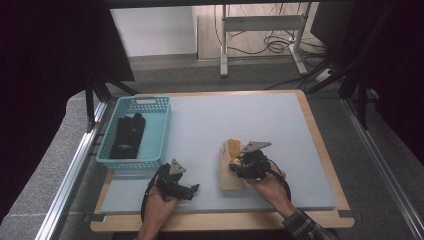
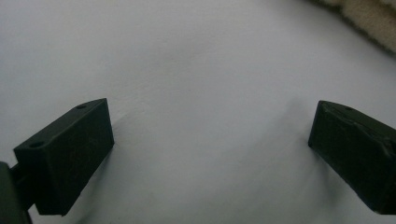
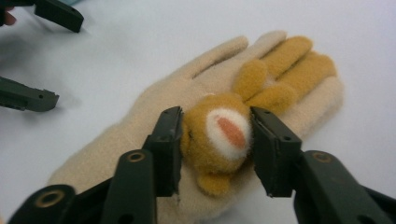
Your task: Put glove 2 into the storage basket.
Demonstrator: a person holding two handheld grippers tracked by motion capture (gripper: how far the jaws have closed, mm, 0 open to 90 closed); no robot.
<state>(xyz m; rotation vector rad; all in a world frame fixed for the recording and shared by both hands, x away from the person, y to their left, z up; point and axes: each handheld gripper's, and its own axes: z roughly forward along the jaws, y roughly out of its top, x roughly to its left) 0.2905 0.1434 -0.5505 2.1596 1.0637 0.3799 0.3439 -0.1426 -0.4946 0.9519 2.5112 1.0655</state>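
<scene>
One black pair already lies in the teal basket [image 1: 135,131]; right of it on the worktop [image 1: 210,125], the right gripper [image 3: 217,135] fingers seemingly clench the beige glove's [image 3: 154,116] bear patch, left gripper [image 2: 210,140] released.

A grey-blue mat [image 1: 240,130] is laid over a wooden tabletop [image 1: 325,150], whose light wood edge is seen along the right and front. Grey carpet floor [image 1: 210,80] is seen beyond it. A white wall [image 1: 150,30] stands at the back, with a metal-legged desk frame [image 1: 260,30] before it and black cables [image 1: 275,45] tangled beneath. Dark curtains [image 1: 45,75] hang on both sides. Aluminium rails [image 1: 70,175] run along the tabletop's flanks. Lighting is even, indoor.
</scene>
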